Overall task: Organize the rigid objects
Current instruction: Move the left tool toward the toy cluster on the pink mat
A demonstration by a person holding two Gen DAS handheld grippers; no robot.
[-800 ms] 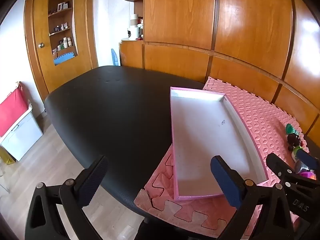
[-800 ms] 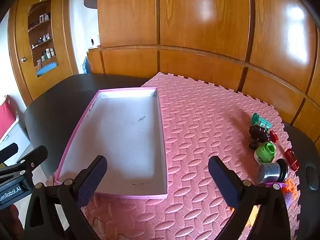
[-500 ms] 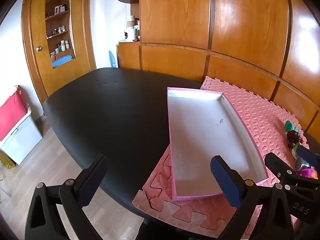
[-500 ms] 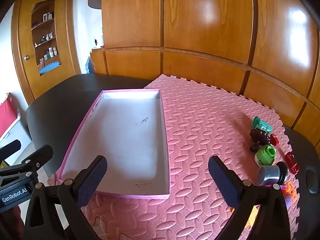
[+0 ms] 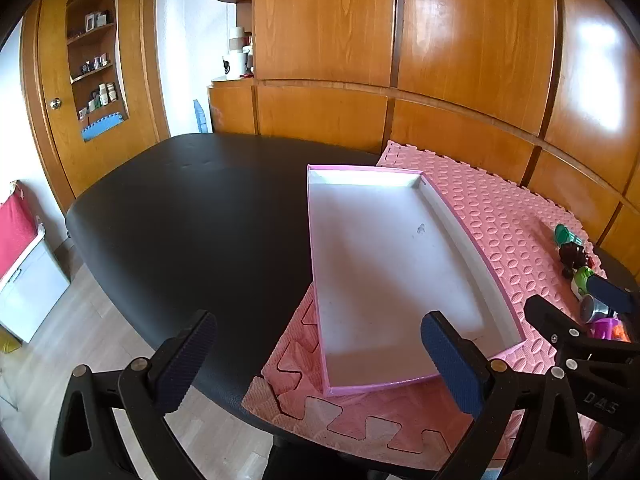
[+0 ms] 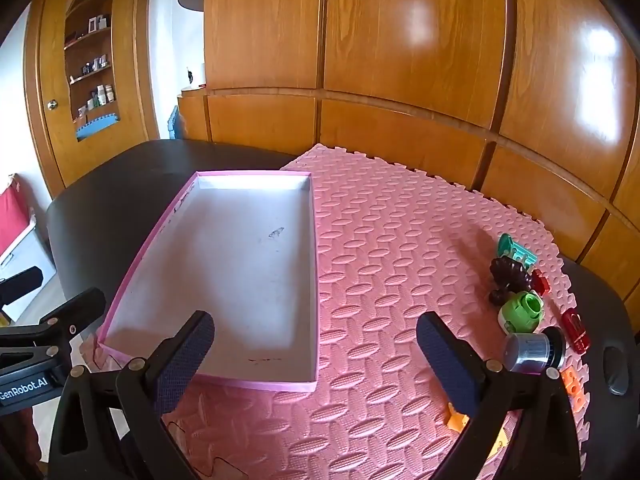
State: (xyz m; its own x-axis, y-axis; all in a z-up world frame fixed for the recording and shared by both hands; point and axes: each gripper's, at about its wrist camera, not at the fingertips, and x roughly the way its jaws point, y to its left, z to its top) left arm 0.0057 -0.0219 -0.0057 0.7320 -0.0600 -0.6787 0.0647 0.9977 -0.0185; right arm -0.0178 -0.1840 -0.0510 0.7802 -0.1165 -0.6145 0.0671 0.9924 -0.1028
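A shallow pink-rimmed tray [image 6: 144,248] with a white inside lies empty on the pink foam mat [image 6: 400,264]; it also shows in the left wrist view [image 5: 472,240]. Small toys sit at the mat's right edge: a teal piece [image 6: 516,252], a dark brown figure [image 6: 508,276], a green and white toy [image 6: 522,312], a silver cylinder [image 6: 528,352], a red car [image 6: 576,330] and orange pieces [image 6: 572,386]. My right gripper [image 6: 314,360] is open and empty above the tray's near right corner. My left gripper [image 5: 318,360] is open and empty above the tray's near left corner.
The mat lies on a black oval table [image 5: 192,216] whose left edge drops to a wooden floor. Wooden wall panels [image 6: 400,60] stand close behind the table. A red and white box [image 5: 20,256] sits on the floor at far left.
Both grippers have drawn back and risen slightly, so the tray and toys look a little farther away. Both stay open and empty. Nothing on the table moved.
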